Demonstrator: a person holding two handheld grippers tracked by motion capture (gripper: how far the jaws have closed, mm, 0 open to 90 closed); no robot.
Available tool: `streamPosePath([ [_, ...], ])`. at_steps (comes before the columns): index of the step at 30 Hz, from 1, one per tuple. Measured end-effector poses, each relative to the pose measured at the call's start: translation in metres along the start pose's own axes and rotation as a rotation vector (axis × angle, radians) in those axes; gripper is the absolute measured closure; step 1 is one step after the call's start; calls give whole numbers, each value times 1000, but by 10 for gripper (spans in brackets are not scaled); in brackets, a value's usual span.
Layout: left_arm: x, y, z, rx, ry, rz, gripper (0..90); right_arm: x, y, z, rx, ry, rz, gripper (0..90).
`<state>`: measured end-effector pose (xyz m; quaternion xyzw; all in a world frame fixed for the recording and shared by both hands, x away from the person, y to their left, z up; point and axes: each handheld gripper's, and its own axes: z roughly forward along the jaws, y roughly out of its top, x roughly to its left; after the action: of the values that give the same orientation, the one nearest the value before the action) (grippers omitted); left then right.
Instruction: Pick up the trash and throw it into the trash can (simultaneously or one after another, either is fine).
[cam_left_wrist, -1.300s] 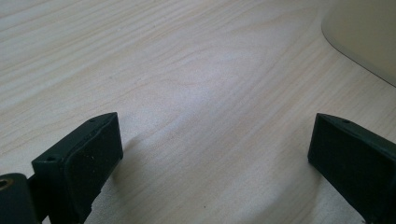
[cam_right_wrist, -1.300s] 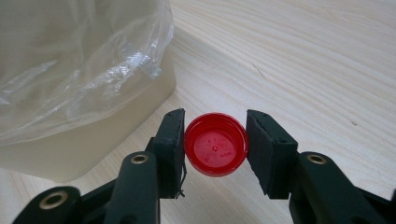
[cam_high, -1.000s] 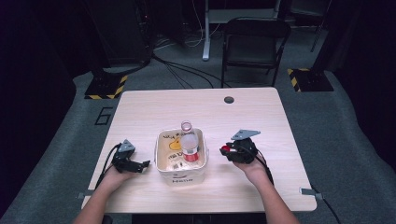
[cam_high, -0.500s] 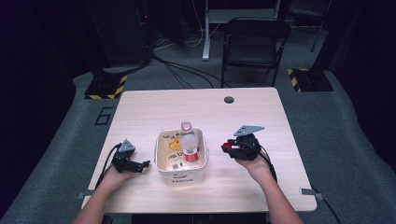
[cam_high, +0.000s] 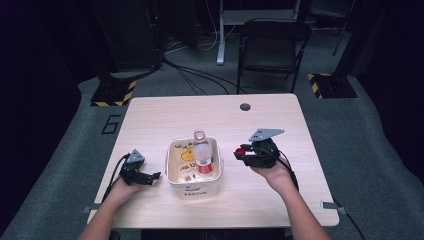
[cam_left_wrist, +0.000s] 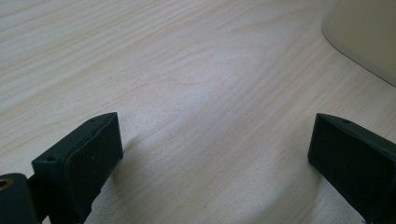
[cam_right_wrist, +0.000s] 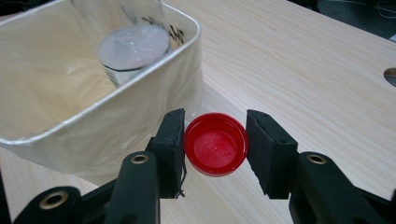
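The right gripper (cam_right_wrist: 215, 140) pinches a red bottle cap (cam_right_wrist: 215, 150) between its two black jaws, open side toward the camera, just beside the wall of the cream tub (cam_right_wrist: 140, 116). The cap rides clear of the table (cam_high: 280, 125). In the high view the same gripper (cam_high: 242, 153) sits to the right of the tub (cam_high: 194, 186), in which an uncapped clear bottle (cam_high: 202, 154) with a red label band stands leaning, its open neck at the far rim.

The left gripper (cam_high: 148, 178) rests on the table left of the tub, jaws spread wide with nothing but bare wood between them.

Step in hand, as judged: carry the cap toward the bottle neck or into the tub. Procedure:
- Maintain steady squeeze; the cap is held only by its rim and may pop sideways.
- Lift above the tub rim before moving across.
- Use the idle left gripper to steady the tub or bottle if the cap must be seated
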<state>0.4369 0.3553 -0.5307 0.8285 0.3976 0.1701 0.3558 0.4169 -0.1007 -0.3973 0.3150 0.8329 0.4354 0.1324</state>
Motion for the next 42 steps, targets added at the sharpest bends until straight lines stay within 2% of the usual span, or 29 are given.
streamPosePath([
  [5,0,0,0,0,0,0,28,9,9,-5,-7,24,-28,574],
  [6,0,0,0,0,0,0,28,14,13,-7,-10,36,-47,574],
  [8,0,0,0,0,0,0,29,15,14,-7,-11,41,-50,574],
  [10,0,0,0,0,0,0,28,23,17,-8,-27,61,-64,574],
  [23,0,0,0,0,0,0,28,46,26,-4,-29,121,-125,574],
  [34,0,0,0,0,0,0,29,61,30,3,-41,191,-136,574],
  [36,0,0,0,0,0,0,29,62,31,5,-45,204,-150,574],
  [37,0,0,0,0,0,0,28,63,32,5,-45,207,-141,574],
  [42,0,0,0,0,0,0,28,70,37,11,-49,236,-165,574],
])
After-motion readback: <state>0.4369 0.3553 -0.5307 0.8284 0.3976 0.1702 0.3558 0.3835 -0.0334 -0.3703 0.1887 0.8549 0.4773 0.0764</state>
